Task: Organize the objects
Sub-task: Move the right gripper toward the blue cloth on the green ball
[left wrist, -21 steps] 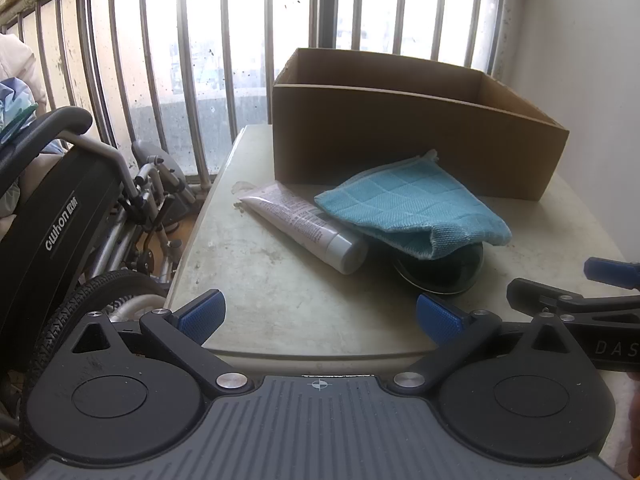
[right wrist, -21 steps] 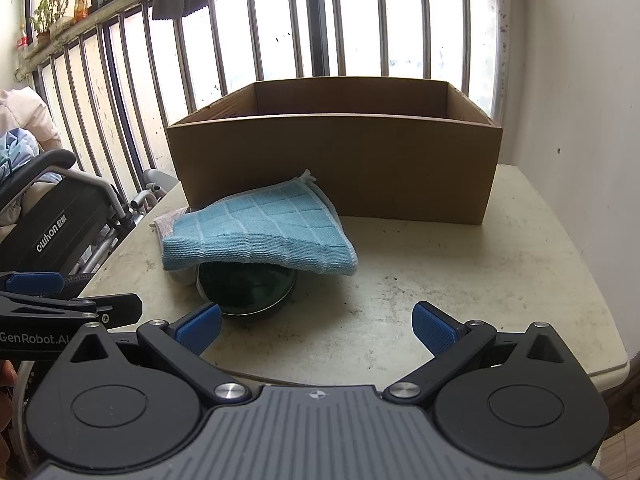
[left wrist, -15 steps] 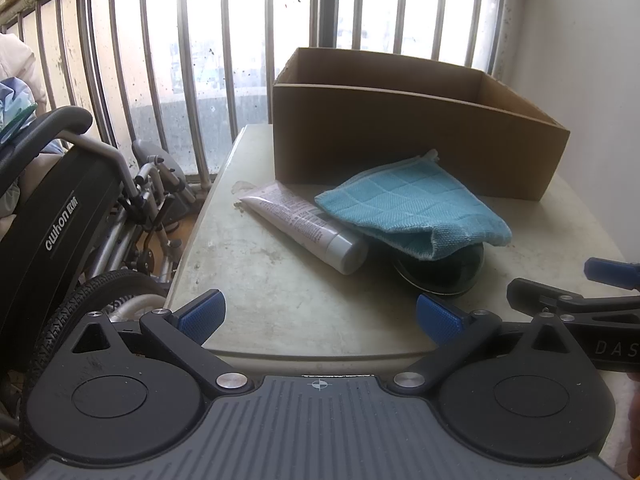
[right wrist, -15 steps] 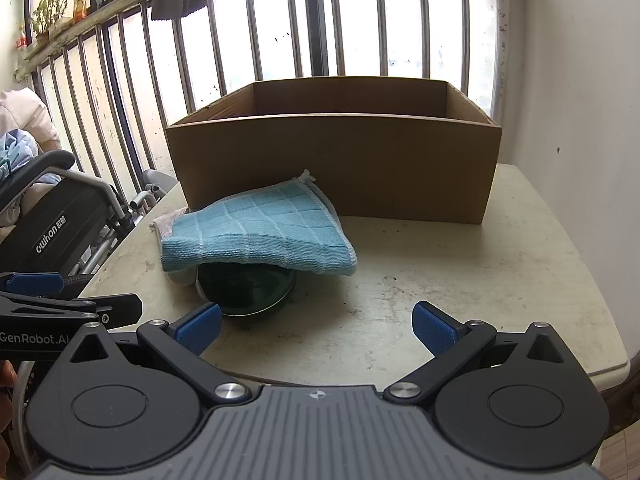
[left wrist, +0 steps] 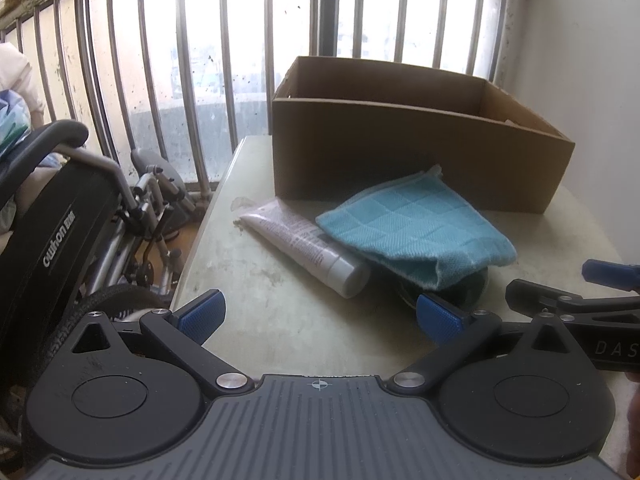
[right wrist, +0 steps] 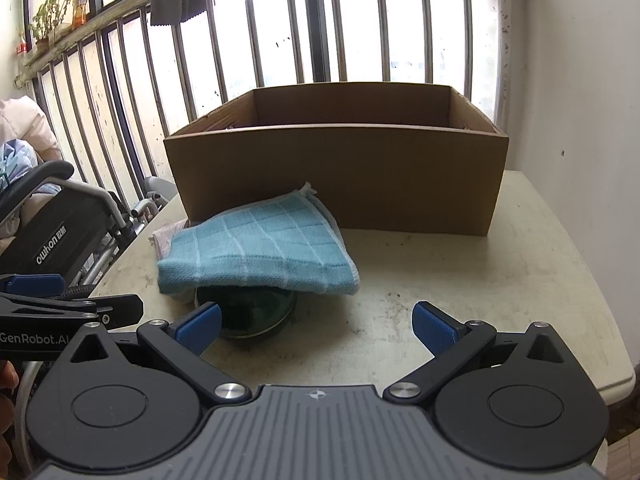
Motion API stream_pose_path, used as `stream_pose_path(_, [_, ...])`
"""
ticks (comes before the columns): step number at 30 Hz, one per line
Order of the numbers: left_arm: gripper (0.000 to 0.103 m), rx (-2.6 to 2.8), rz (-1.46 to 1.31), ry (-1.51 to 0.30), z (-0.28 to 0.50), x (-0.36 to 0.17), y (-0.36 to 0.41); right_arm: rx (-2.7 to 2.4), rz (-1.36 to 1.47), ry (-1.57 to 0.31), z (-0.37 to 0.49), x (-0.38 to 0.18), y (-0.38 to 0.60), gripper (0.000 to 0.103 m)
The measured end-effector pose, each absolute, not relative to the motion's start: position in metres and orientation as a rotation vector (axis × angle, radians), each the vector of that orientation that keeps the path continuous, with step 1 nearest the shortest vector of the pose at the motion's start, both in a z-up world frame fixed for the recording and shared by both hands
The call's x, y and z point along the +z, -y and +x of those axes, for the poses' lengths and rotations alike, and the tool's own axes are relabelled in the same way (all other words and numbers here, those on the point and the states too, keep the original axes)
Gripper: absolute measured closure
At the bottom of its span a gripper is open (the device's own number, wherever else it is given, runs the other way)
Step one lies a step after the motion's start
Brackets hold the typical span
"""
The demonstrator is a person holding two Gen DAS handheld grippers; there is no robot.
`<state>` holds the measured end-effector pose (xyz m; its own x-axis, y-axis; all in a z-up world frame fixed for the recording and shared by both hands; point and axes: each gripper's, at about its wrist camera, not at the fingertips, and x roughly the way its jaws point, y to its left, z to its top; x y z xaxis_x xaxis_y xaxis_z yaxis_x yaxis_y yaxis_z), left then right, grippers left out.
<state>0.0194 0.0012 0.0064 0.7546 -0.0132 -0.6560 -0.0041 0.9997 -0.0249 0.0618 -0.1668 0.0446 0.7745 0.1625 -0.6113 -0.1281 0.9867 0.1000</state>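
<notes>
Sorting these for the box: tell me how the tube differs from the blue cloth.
The tube is white, stiff and round, with printed text; the blue cloth is soft, flat and checked. The tube lies directly on the table; the cloth drapes over a dark round thing. Both lie outside the cardboard box, in front of it.

Items I cannot fully read from here: dark round dish [right wrist: 256, 316], mostly covered by the blue cloth [right wrist: 260, 256], contents unclear. White tube [left wrist: 304, 248], print too small, far side under the cloth. Cardboard box [right wrist: 336, 184], floor hidden behind its near wall. Wheelchair [left wrist: 60, 232], cut off at the left edge.
</notes>
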Motion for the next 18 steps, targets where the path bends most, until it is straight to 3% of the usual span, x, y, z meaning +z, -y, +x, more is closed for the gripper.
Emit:
stream_pose_path(8, [0.001, -0.077, -0.050, -0.672, 0.033, 0.002, 0.000, 0.141, 0.110, -0.629, 0.080, 0.044, 0.187, 0.000])
stream_pose_path(18, [0.001, -0.235, -0.048, -0.548, 0.028, -0.003, 0.000, 0.301, 0.428, -0.651, 0.109, 0.020, 0.237, 0.000])
